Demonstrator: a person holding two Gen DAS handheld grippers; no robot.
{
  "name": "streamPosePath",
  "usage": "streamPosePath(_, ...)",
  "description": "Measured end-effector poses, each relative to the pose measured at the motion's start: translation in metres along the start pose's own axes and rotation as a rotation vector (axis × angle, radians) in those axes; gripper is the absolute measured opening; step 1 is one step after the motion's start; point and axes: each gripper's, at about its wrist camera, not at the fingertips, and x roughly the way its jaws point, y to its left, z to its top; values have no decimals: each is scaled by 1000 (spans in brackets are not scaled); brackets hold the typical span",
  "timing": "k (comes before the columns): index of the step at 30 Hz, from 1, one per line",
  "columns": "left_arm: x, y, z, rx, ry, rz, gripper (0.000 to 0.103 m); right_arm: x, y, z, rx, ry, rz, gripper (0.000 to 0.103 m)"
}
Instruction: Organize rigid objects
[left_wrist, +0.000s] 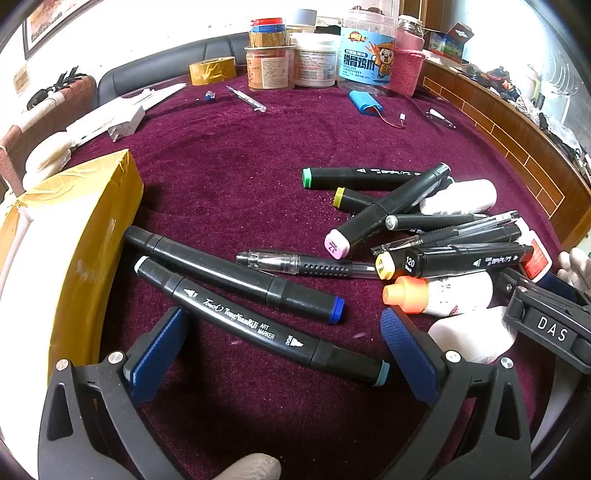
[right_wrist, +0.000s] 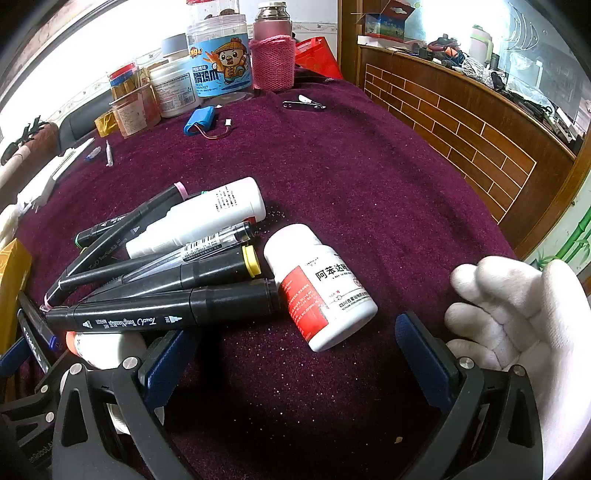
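While both claws hang tilted down over the counter (left_wrist: 229, 155) w/ nothing between their pads, I read this as the start of sorting: left claw (left_wrist: 284, 354) is released, spread wide, straddling a black art marker (left_wrist: 258, 321) w/ a pale blue cap that lies diagonally on the purple cloth. A 2nd marker, dark blue cap (left_wrist: 236, 275), lies just behind it, one end near the yellow box (left_wrist: 92, 236) at left. My guess is the box is where pens go, so those two sit closest to it (can't confirm).

Right claw (right_wrist: 295, 354) is also released, wide open, empty. The red-and-white pill bottle (right_wrist: 321, 291) lies on its side just ahead of it, one end nearly between the pads, not touched. A white-gloved hand (right_wrist: 517, 314) shows at right, fingers loose.

The rest is one heap: black markers crossed over each other, a clear pen (left_wrist: 306, 264), a long white bottle (right_wrist: 207, 218), an orange-capped bottle (left_wrist: 436, 295).

Views differ: left cam shows the box, the two separate markers & the right claw's body at the edge; right cam alone shows the pill bottle's full label & the hand. Jars (right_wrist: 218, 62) at the back appear in both.
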Motion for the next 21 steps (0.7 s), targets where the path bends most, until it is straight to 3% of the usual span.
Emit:
streamPosePath(17,0,0,0,-1,2,-3,103,0,-1,0,0,1,0,102)
streamPosePath(21,0,1,2,35,37,-30,103,0,0,1,-3,0,0,102)
